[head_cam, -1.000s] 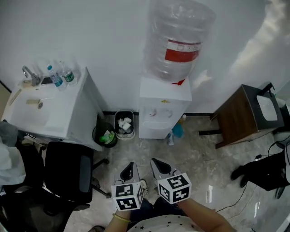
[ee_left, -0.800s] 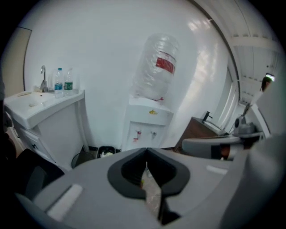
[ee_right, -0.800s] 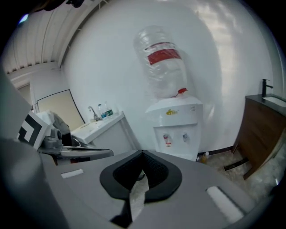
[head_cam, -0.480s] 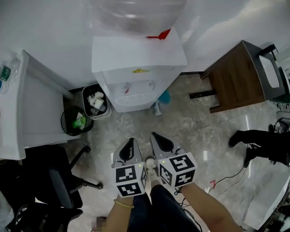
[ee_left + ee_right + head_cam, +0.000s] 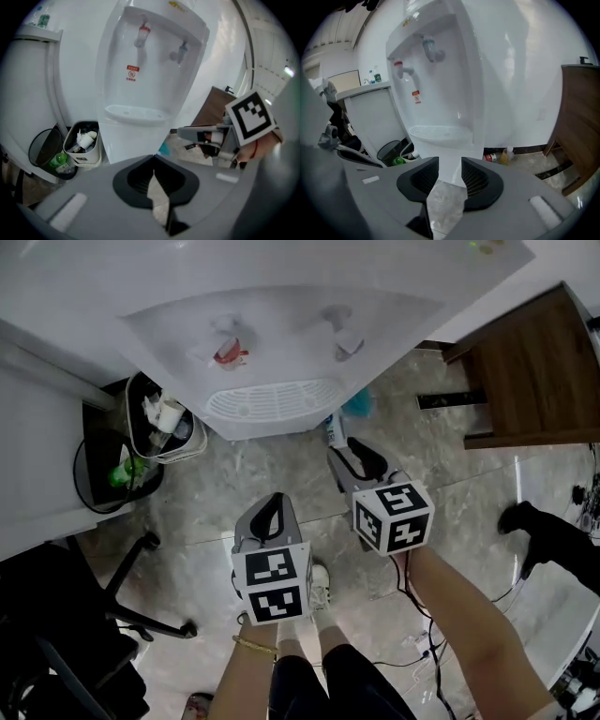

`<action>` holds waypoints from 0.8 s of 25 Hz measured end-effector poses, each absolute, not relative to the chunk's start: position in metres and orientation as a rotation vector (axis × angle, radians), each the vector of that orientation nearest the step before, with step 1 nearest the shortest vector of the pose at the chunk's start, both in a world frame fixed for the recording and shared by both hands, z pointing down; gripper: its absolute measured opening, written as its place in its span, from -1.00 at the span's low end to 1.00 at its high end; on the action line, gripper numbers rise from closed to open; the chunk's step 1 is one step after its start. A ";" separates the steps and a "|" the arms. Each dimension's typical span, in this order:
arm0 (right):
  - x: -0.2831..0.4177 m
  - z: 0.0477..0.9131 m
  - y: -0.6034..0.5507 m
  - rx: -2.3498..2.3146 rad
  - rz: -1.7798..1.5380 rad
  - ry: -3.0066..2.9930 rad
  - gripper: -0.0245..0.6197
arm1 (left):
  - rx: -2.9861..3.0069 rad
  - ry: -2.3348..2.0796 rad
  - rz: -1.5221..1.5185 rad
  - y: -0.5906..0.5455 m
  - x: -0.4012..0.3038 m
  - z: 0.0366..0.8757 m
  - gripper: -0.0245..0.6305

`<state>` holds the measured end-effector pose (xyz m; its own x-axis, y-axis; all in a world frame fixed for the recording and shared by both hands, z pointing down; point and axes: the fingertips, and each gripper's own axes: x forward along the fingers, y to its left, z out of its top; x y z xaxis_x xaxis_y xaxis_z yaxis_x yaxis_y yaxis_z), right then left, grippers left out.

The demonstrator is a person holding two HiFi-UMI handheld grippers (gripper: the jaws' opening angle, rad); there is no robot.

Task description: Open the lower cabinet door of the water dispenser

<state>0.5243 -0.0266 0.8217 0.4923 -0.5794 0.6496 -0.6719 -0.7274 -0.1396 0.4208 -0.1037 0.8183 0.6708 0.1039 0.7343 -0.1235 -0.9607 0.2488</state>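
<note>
**Door not yet touched: both claws short of the dispenser**

Nothing of the job proper is done. The water dispenser (image 5: pixel 281 343) fills the upper middle of my head view. Its lower cabinet door (image 5: pixel 127 140) is the plain white front under the drip tray (image 5: pixel 133 112). It looks closed, with no gap showing along it. I cannot make out a handle or an edge to pull. Reaching the door, getting hold of it and swinging it out are all left to do.

At the left of the frame, the waste bins (image 5: pixel 155 427) stand just beside the dispenser's base and play no part in this.

My left claw (image 5: pixel 272 512) sits low and centre-left, its forearm coming up from the bottom edge. It points forward and down at the dispenser's foot. Its jaws are pressed together with nothing in them, and only floor shows past the tips.

My right claw (image 5: pixel 349 463) is further forward, to the right of centre, and nearer the dispenser but clear of it. It is angled downward in the same way. Its jaws have just been opening and stand partly apart, with nothing between them. In its own view the gap frames the white lower front.

The wooden cabinet (image 5: pixel 525 371) stands off at the upper right.
</note>
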 end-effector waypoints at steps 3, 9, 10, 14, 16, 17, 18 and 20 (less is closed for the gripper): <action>0.560 0.859 -0.026 2.572 1.022 -1.102 -0.33 | 2.575 -0.042 1.177 -0.108 0.425 0.843 -0.90; 0.611 0.888 -0.031 2.512 0.969 -1.094 -0.10 | 2.576 -0.045 1.155 -0.114 0.435 0.856 -0.90; 0.613 0.891 -0.033 2.484 0.959 -1.112 -0.05 | 2.577 -0.044 1.150 -0.114 0.437 0.857 -0.90; 0.615 0.904 -0.040 2.423 0.950 -1.165 0.06 | 2.565 -0.046 1.148 -0.114 0.440 0.862 -0.90; 0.619 0.909 -0.042 2.404 0.943 -1.160 0.09 | 2.561 -0.042 1.148 -0.112 0.440 0.864 -0.90; 0.622 0.910 -0.042 2.406 0.940 -1.151 0.09 | 2.562 -0.039 1.148 -0.111 0.440 0.865 -0.90; 0.623 0.910 -0.043 2.417 0.939 -1.139 0.09 | 2.564 -0.035 1.150 -0.111 0.440 0.866 -0.90; 0.622 0.909 -0.044 2.452 0.936 -1.117 0.08 | 2.568 -0.039 1.159 -0.113 0.438 0.870 -0.90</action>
